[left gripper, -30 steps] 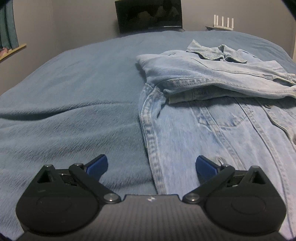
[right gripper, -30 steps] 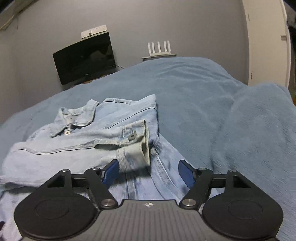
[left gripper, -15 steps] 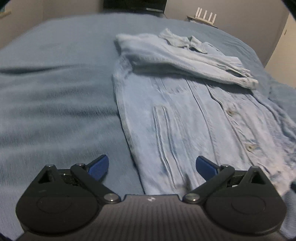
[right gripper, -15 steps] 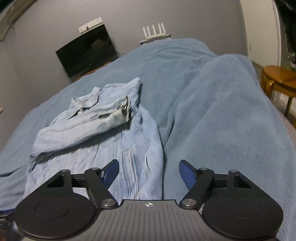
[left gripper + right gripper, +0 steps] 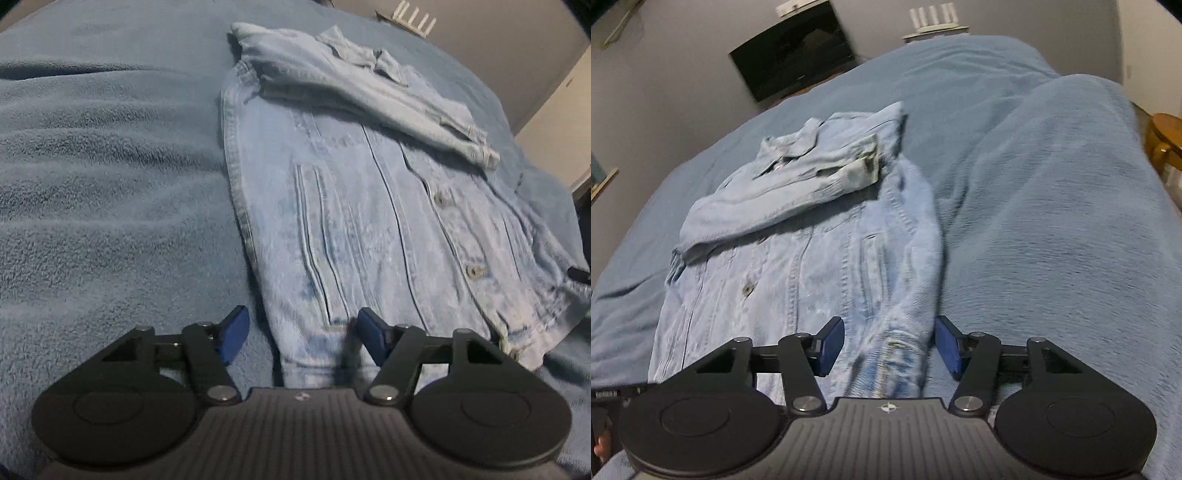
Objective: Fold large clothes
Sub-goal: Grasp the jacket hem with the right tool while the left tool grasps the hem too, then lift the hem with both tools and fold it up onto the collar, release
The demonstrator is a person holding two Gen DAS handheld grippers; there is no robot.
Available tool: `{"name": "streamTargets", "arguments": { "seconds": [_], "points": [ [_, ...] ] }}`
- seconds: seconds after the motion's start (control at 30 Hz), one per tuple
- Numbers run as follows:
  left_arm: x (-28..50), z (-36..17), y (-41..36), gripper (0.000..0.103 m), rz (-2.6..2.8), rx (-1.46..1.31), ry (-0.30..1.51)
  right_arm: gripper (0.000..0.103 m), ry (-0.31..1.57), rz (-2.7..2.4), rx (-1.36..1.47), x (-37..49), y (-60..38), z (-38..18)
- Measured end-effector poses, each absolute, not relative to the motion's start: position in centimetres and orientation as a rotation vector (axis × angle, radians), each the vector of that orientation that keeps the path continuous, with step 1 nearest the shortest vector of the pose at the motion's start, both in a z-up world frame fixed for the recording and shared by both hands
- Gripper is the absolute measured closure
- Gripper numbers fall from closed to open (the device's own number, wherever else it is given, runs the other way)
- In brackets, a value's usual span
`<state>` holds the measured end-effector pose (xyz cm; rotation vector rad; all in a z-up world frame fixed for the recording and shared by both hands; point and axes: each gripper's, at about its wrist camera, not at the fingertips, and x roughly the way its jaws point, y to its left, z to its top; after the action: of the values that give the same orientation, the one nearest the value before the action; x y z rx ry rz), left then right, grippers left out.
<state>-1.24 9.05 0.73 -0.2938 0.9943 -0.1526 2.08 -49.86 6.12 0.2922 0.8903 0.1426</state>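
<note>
A light blue denim jacket (image 5: 373,206) lies front up on the blue blanket, both sleeves folded across its chest near the collar. It also shows in the right wrist view (image 5: 812,240). My left gripper (image 5: 301,334) is open, its jaws on either side of the jacket's bottom left hem corner. My right gripper (image 5: 888,345) is open, its jaws on either side of the bottom right hem corner, which bunches up between them.
The blue blanket (image 5: 110,184) covers the whole bed and rises in a ridge (image 5: 1071,184) right of the jacket. A dark TV (image 5: 792,48) and a white router (image 5: 934,18) stand by the far wall. A wooden stool (image 5: 1163,140) is at the right.
Both grippers have drawn back from the folded sleeves down the jacket to its bottom hem corners. Both stayed open.
</note>
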Motion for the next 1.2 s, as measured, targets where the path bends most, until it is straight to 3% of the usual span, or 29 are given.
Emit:
{"name": "streamTargets", "arguments": {
  "seconds": [0.17, 0.27, 0.67, 0.73, 0.77, 0.83, 1.2],
  "points": [
    [-1.8, 0.8, 8.6, 0.058, -0.186, -0.305, 1.021, 0.057, 0.958, 0.167, 0.255, 3.3, -48.9, 5.3],
    [-3.0, 1.1, 8.1, 0.059, -0.216, -0.309, 1.047, 0.064, 0.984, 0.242, 0.223, 2.9, -48.6, 5.9],
    [-2.0, -1.4, 8.9, 0.060, -0.235, -0.386, 1.140, 0.065, 1.100, 0.295, 0.186, 4.5, -48.0, 4.2],
    [-2.3, -0.9, 8.7, 0.069, -0.247, -0.372, 1.126, 0.070, 1.087, 0.307, 0.197, 4.4, -48.2, 4.7],
    [-2.4, -0.3, 8.8, 0.081, -0.254, -0.365, 1.109, 0.073, 1.077, 0.316, 0.216, 4.3, -48.6, 4.9],
    [-2.5, 0.9, 9.3, 0.091, -0.277, -0.394, 1.071, 0.076, 1.054, 0.341, 0.273, 4.0, -49.4, 5.3],
    [1.7, 7.7, 12.5, 0.092, -0.377, -0.624, 0.881, 0.081, 0.935, 0.452, 0.610, 7.8, -52.4, 10.2]
  ]
}}
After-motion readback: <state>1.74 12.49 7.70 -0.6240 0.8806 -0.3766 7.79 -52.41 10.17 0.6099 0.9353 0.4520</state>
